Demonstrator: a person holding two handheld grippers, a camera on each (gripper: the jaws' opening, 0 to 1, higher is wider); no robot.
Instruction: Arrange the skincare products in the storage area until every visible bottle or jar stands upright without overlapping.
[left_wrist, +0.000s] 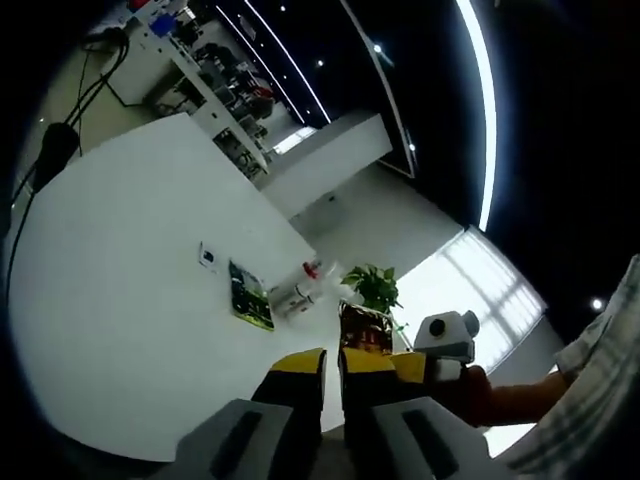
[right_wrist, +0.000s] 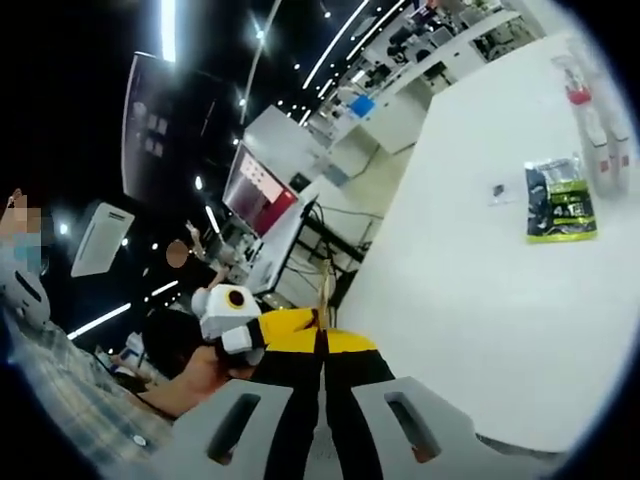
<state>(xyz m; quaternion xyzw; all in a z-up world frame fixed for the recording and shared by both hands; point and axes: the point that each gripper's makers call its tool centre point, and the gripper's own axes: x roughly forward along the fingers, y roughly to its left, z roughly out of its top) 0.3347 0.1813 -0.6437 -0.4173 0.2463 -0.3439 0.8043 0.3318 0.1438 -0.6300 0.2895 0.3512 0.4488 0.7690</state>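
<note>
While both grippers, left (left_wrist: 331, 372) and right (right_wrist: 322, 350), hold their fingers clenched on nothing, the bottles (left_wrist: 298, 290) lie tipped over far ahead on the surface (left_wrist: 130, 280). They rest just beside a green packet (left_wrist: 250, 296), and neither gripper looks clearly nearer.

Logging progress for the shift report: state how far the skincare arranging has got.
Done: nothing visibly. The pale bottles with a red cap lie on the white table beside a green-and-black packet, seemingly on their sides. In hand: nothing; the left gripper and right gripper have jaws together, well short of the products. Left: reach them and stand each upright, apart.
</note>
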